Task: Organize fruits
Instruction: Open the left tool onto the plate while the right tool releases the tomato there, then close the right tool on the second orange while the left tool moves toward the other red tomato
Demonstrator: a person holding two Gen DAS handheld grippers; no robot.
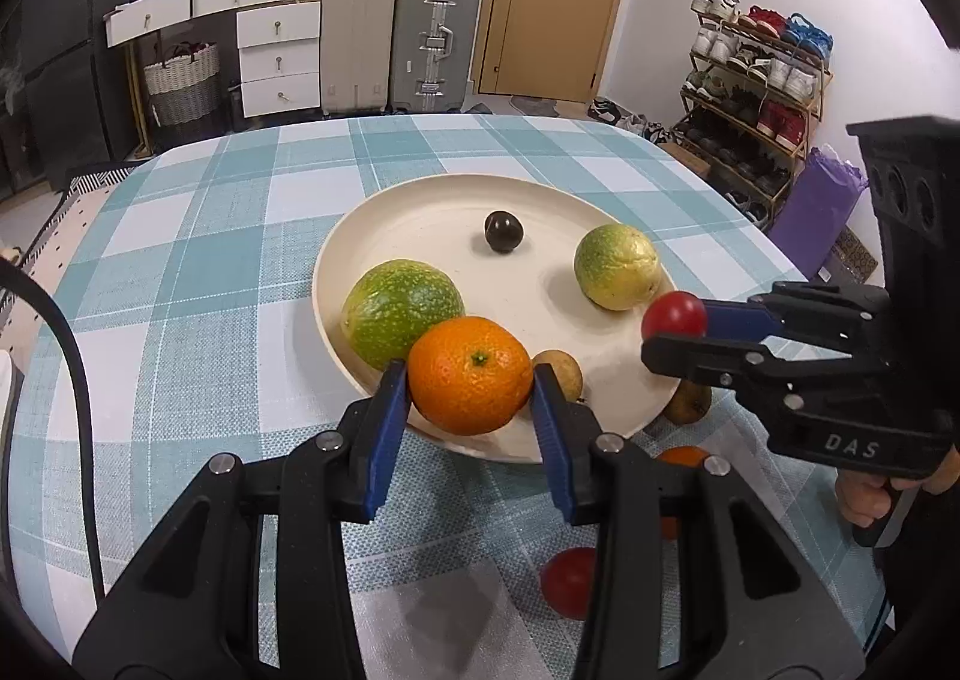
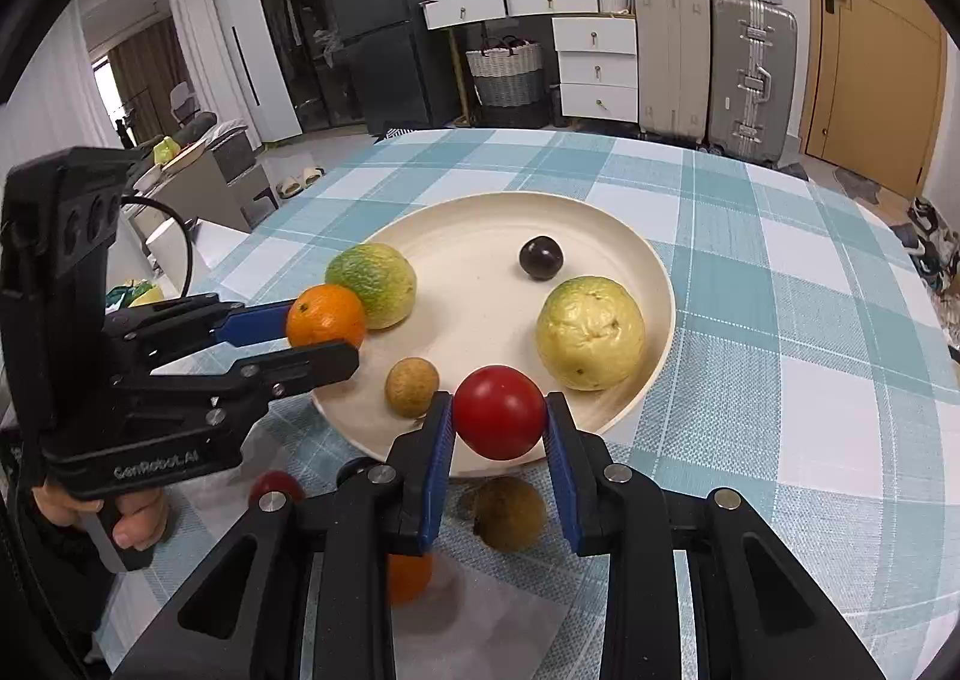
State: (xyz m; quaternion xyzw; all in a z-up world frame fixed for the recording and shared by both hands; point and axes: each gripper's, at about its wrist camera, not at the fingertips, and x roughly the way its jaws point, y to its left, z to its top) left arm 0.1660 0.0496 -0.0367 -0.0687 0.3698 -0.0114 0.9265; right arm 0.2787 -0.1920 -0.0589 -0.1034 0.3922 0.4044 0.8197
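Checked tablecloth point(image 1: 198, 272), cream plate point(image 1: 420, 200) on it. Left claw point(image 1: 471, 389) clamped on one orange point(image 1: 468, 374) over plate's near rim; right claw point(image 2: 498, 422) clamped on one tomato point(image 2: 499, 411) over same rim. On plate: two green-yellow fruits, one dark plum point(image 1: 503, 231), one small brown fruit point(image 2: 411, 387).

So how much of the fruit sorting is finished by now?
About halfway, it seems. Already on the cream plate: two green-yellow fruits, a dark plum and a small brown fruit. In hand: the left gripper holds an orange and the right gripper a red tomato, both over the plate's near edge. Left on the cloth: another orange, another red fruit and a brown one.
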